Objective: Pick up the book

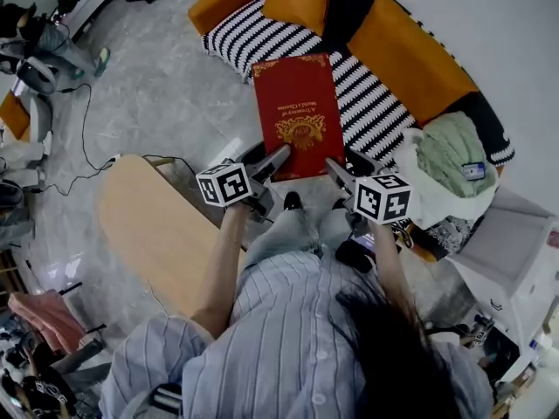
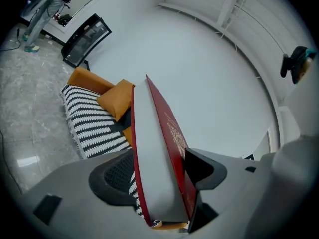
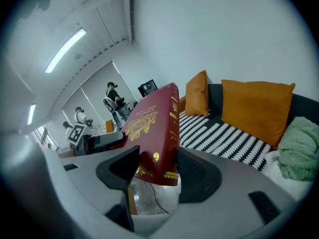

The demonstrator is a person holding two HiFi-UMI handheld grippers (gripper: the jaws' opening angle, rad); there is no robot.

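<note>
In the head view, the red book (image 1: 297, 116) hangs in the air in front of the orange sofa (image 1: 397, 46). Its gold-stamped cover faces up, and its long axis runs from the person out over the sofa's striped blanket (image 1: 262, 37). The left gripper (image 1: 272, 162) and the right gripper (image 1: 337, 171) each pinch a near corner.

In the left gripper view, the left gripper (image 2: 159, 176) has its jaws clamped across the book (image 2: 172, 128). The pale page edge faces the camera and the red cover is on the right. The book leans up and away, its far end above the sofa (image 2: 82, 78).

In the right gripper view, the right gripper (image 3: 158, 171) has its pads closed on the lower end of the book (image 3: 152, 128). The spine faces the camera and the book rises steeply, just left of the sofa's cushions (image 3: 256, 108).
</note>
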